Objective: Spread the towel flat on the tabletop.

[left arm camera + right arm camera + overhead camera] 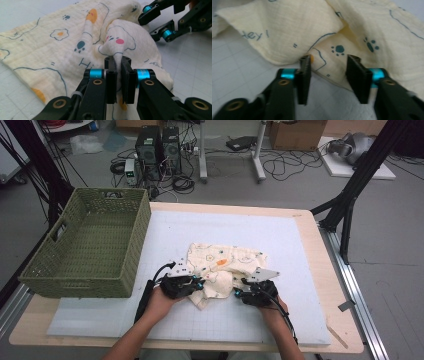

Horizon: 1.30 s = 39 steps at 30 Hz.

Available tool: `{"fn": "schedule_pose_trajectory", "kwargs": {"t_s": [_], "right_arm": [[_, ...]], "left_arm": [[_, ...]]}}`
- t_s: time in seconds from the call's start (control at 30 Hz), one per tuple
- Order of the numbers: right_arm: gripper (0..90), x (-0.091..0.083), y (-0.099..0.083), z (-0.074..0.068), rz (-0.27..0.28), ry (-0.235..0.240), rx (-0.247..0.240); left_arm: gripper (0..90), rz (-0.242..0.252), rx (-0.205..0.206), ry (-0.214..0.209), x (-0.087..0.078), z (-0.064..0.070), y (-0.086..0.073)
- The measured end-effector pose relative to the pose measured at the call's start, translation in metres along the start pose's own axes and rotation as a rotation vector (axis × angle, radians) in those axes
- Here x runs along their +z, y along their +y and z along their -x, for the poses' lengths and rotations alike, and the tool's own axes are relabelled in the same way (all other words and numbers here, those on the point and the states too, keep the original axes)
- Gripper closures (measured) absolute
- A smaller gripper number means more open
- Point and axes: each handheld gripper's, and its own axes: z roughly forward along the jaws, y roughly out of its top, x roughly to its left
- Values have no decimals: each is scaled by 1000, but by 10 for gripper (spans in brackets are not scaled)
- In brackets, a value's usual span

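One gripper, your left, pinches the cloth; your right gapes, so lifting now may bunch it lopsided.

A cream-yellow muslin cloth lies crumpled on the white gridded mat, near the front middle of the table; it is printed with teal outlines, paw prints, orange-yolked fried eggs and the words "Hi" and "Hey!"; a white cartoon face with pink cheeks shows on a raised fold; that fold is pinched upward, its edge lifted off the mat; the rest lies loosely folded over itself, wrinkled and partly bunched.
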Motion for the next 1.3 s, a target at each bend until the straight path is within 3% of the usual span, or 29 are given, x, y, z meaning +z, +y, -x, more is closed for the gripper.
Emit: {"fn": "schedule_pose_trajectory", "kwargs": {"t_s": [0.1, 0.17, 0.5, 0.63, 0.77, 0.87, 1.03, 1.17, 1.27, 1.3], "right_arm": [[856, -1, -1, 1, 0, -7, 0], [866, -2, -1, 3, 1, 5, 20], [868, -35, -19, 19, -64, -37, -34], [869, -51, -29, 32, -77, -79, -32], [869, -56, -33, 42, -82, -130, -15], [841, -53, -31, 45, -60, -165, 17], [647, -64, -34, 39, 11, -207, 67], [638, -76, -40, 36, 49, -228, 97], [625, -79, -44, 31, 45, -237, 85], [622, -81, -46, 30, 43, -236, 84]], "left_arm": [[839, -4, -4, 5, -3, -2, -2], [835, -1, -7, 8, -5, -4, -3], [862, -8, -12, 44, -14, -14, -11], [866, -27, 13, 48, -10, -12, -11], [866, -56, 45, 42, -3, -8, -11], [858, -64, 52, 61, -1, -5, -10], [787, -41, 24, 118, -9, -13, -10], [825, -28, 20, 141, -14, -15, -12], [636, -25, -17, 155, -20, -17, -14], [609, -28, -28, 146, -23, -18, -16]]}}
